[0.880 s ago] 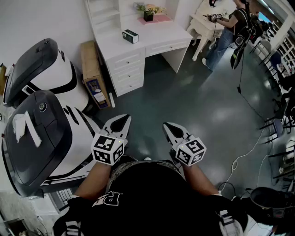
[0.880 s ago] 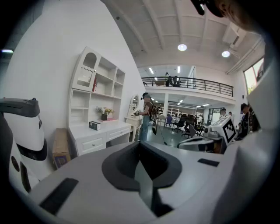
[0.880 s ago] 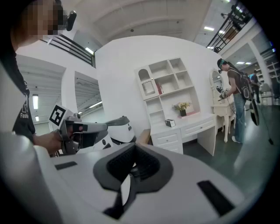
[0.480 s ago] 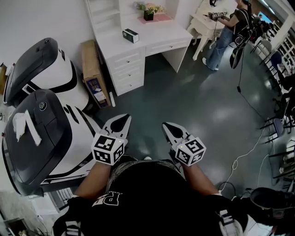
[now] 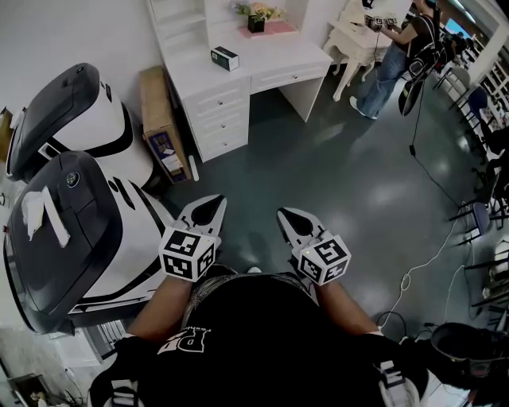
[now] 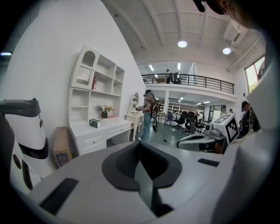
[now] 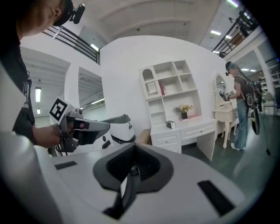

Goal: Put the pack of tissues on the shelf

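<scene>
Two grippers are held out over the floor, and neither holds anything. The left gripper (image 5: 205, 215) has its jaws pressed together, and so does the right gripper (image 5: 293, 225).

Just left of the left gripper stands a bulky white and dark-grey machine (image 5: 64, 230). A careless swing on that side would likely knock the gripper against its shell.

On the floor off to the right of the right gripper trails a pale cable (image 5: 413, 270), which could catch a foot if the walk forward drifts that way.

Further ahead and a little left, a cardboard box (image 5: 159, 111) leans beside the white desk (image 5: 270, 63), so an approach from that side would be cramped.

The pack of tissues (image 5: 225, 58) appears to be the small dark box on the desk top, well ahead of both grippers and not yet touched. If the jaws reach it without opening, they would probably push it along the smooth top or off the edge instead of gripping it.

Beyond the pack stands a flower pot (image 5: 255, 24), which an overreach could tip.

The shelf (image 5: 179, 28) rises behind the desk, left of the pot. A loose grip during the lift could drop the pack short of a compartment.

Far ahead to the right, a person (image 5: 394, 48) stands at another table, well clear.
</scene>
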`<state>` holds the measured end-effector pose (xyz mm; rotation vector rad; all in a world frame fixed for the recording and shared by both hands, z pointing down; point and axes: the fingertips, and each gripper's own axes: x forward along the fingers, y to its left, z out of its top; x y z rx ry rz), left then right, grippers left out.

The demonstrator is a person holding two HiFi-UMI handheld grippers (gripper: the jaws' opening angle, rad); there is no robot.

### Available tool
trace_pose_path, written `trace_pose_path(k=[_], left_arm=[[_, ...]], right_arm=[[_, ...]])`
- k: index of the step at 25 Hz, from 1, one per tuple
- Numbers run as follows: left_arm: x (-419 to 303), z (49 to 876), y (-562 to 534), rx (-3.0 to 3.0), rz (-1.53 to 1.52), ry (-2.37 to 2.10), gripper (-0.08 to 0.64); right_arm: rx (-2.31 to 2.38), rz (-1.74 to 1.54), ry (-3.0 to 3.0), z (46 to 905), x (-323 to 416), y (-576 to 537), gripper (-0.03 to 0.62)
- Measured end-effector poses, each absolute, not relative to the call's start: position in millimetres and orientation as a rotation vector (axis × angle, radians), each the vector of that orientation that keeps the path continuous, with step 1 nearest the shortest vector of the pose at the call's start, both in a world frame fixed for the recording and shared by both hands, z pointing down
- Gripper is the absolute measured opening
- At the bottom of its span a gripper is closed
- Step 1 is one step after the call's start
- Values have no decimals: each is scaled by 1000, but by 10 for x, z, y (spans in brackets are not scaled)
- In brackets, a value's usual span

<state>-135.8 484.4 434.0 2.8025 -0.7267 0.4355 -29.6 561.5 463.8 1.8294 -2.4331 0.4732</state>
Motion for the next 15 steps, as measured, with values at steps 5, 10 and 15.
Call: trace_pose_path(k=[5,10,15], left_arm=[[-1274,4359,4878,2796,444,-725,14],[-1217,4361,4922,2795,454,-713,14],[-1219,4425,4883,2771,472,-712,14]], right_arm=[[1815,488,-2441,4678,-262,5657,9],[1840,530,-2441,4721,-180,5658,9],[1845,568,-2441,4783,-155,5595,9]])
